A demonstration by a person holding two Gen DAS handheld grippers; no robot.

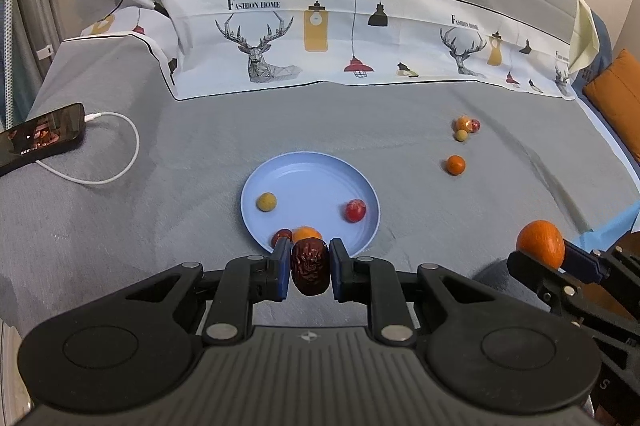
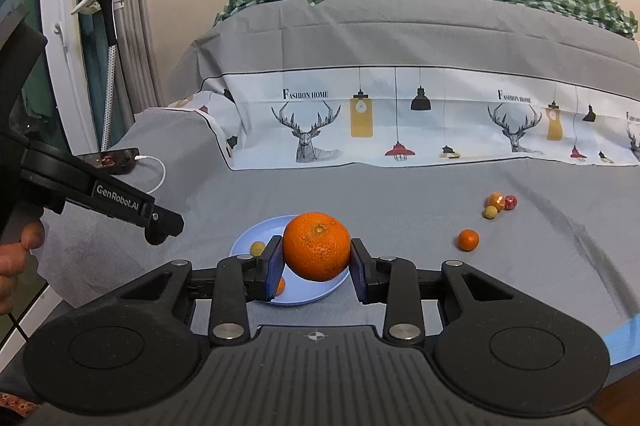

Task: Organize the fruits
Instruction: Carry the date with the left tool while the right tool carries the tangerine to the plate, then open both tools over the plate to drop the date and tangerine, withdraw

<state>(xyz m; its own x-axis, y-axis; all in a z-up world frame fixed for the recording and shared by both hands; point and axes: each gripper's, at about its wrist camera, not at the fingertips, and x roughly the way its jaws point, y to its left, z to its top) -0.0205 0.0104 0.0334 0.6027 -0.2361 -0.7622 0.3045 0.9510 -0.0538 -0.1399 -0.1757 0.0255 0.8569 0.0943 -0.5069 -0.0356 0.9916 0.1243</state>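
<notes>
- A wrinkled dark red date (image 1: 310, 271) is being gripped between the blue pads (image 1: 283, 268) of the left gripper (image 1: 310, 272), the jaws being closed on its two sides.
- The left gripper is being held low and roughly level, just short of the near rim of the blue plate (image 1: 316, 178).
- A large orange (image 2: 317, 246) is being clamped at its widest part by the right gripper (image 2: 317, 268), its jaws being spread wide around the fruit.
- The right gripper is being held level above the grey cloth (image 2: 400, 194), with the plate lying just beyond and below the orange.
- In the left wrist view, the right gripper is being seen to the right of the plate, well apart from it.
- On the plate, a yellow-green fruit (image 1: 266, 202), a red fruit (image 1: 355, 210), a small dark red fruit (image 1: 282, 236) and a small orange fruit (image 1: 306, 234) are being held.
- Further right on the cloth, a lone small orange fruit (image 1: 455, 165) and a cluster of three small fruits (image 1: 465, 128) are being left off the plate.
- A phone (image 1: 40, 137) with a white cable (image 1: 116, 146) is being seen at far left.
</notes>
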